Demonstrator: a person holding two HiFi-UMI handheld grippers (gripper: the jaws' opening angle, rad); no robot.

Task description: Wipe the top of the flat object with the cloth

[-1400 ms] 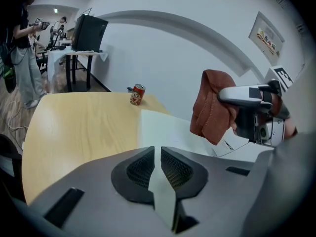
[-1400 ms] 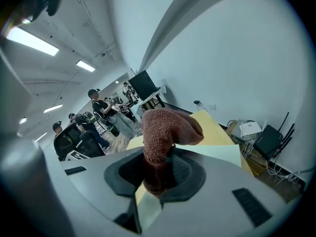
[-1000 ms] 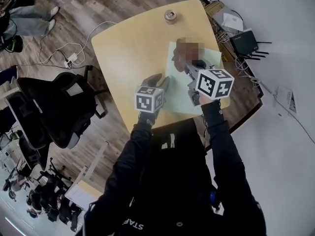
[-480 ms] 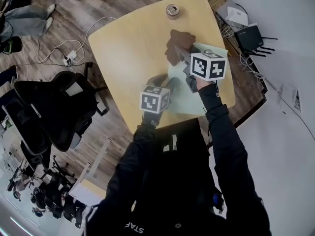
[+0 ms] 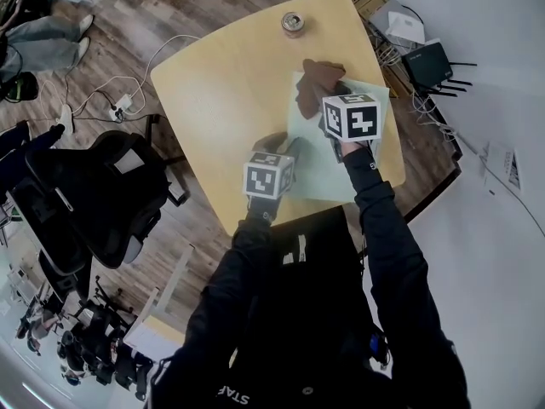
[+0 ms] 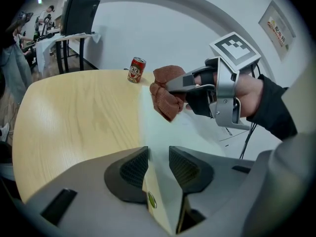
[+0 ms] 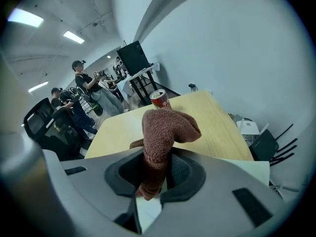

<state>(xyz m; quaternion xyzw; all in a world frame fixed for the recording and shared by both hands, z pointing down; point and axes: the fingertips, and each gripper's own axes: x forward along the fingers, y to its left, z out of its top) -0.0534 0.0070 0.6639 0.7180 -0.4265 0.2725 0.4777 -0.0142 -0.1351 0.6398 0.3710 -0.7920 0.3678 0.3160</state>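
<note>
Ok so from the left in the head view: a black office chair [image 5: 94,186] sits on the floor off the left side of the light wood table [image 5: 213,92]. Then comes the left gripper [image 6: 158,156], near the table's front edge, right at the left border of the pale green flat sheet [image 5: 315,164]. Its jaws have just been opening and now stand apart. In the left gripper view the sheet's left edge runs through the gap between the two pads, but neither pad is pressing on it, so nothing's grabbed there. The sheet itself lies flat on the right half of the table. Up by its far left corner is the brown cloth [image 7: 165,125], bunched up and clamped between the jaws of the right gripper [image 7: 154,169], with most of it sticking out ahead of the jaws. It hangs over that corner of the sheet, low and close to it, though I honestly can't tell if it's touching. A drink can [image 5: 293,24] stands well beyond the cloth near the table's far edge. Off to the right, on the floor, there's a black router [image 5: 428,62].
</note>
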